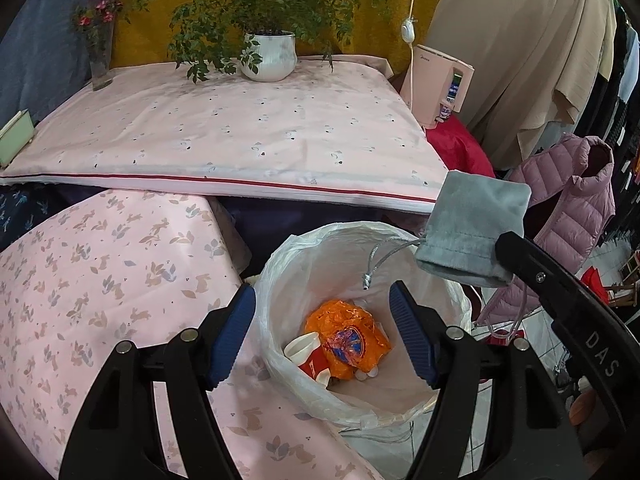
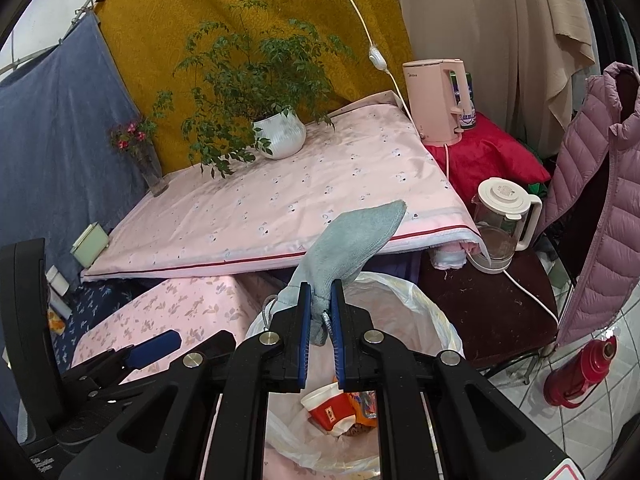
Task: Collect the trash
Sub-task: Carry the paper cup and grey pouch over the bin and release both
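right claw (image 2: 321,312) pinching the neck of a grey-blue velvet drawstring pouch (image 2: 352,236), held over the bin | left claw (image 1: 322,328) spread, nothing between its blue pads | below: white plastic-lined round trash bin (image 1: 280,272) holding a crumpled orange wrapper (image 1: 346,338) and a red-and-white paper cup (image 1: 306,354) | beyond: pink-clothed table (image 1: 240,136)

Below our left gripper (image 1: 322,322) stands the bin (image 1: 280,264), with a wrapper (image 1: 346,338) and cup (image 1: 306,354) in it. To its right our right gripper (image 2: 320,312) holds a pouch (image 2: 348,240) over the bin's rim. Ahead of both lies the table (image 1: 240,136), a plant (image 1: 268,56) at its far edge, a vase (image 1: 100,60) far left, a kettle (image 2: 436,100) beyond its right corner.
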Demonstrator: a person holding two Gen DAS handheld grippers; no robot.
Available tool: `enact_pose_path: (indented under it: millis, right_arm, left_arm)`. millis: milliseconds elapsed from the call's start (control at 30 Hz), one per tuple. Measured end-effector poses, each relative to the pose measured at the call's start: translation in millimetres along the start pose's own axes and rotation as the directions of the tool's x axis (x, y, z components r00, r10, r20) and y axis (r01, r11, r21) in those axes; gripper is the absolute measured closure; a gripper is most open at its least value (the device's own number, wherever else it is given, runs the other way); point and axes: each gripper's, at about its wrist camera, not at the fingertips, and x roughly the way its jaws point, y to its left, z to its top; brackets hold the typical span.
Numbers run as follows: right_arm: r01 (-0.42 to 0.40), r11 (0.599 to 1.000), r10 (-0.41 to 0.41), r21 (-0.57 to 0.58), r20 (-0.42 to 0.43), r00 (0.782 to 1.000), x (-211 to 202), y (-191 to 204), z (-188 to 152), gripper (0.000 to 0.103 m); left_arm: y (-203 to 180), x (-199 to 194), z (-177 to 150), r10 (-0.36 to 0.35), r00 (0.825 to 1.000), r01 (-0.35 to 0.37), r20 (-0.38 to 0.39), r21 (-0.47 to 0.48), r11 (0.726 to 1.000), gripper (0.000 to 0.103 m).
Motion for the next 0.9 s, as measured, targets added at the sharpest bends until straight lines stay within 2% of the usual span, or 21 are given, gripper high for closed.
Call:
enact_pose_path:
  millis: [133,267,367,633,733,833,900]
  right_arm:
    - [0.001,1.000,-0.002,-0.009,-0.011,1.000,3.5,3.4,-2.0,0.094]
    - [0.008,1.000,-0.008,-0.015,-0.025,1.000,8.4,5.9,-4.3,0.092]
    - [0.011,1.000,-0.012,-0.017,-0.040,0.999,12.6,7.0,-5.3,0.088]
    - [0.020,0.999,-0.022,-0.037,-0.068,0.997,21.0,11.8,-10.8,0.088]
    - [0.021,0.999,-0.024,-0.043,-0.076,0.997,22.7,14.0,-12.4,0.082]
    - [0.024,0.998,-0.029,-0.056,-0.083,0.996,23.2,16.5,-15.1,0.075]
    - [0.026,0.997,-0.032,-0.067,-0.087,0.996,23.1,18.7,-17.3,0.070]
  left_arm:
    - [5.9,0.1,-2.0,0.006,1.000,-0.006,-0.003,-0.010,1.000,0.036]
    - [12.7,-0.4,-4.5,0.022,1.000,-0.022,0.000,-0.022,0.999,0.030]
    - [16.2,-0.5,-5.4,0.034,0.999,-0.034,0.000,-0.030,0.999,0.030]
    - [27.1,1.7,-9.9,0.048,0.999,-0.048,-0.008,-0.049,0.998,0.030]
    - [29.8,1.8,-11.6,0.052,0.999,-0.052,-0.010,-0.055,0.997,0.029]
    - [32.4,1.2,-13.4,0.060,0.998,-0.060,-0.007,-0.062,0.996,0.020]
    - [33.3,-0.5,-15.1,0.068,0.998,-0.068,0.003,-0.063,0.996,0.019]
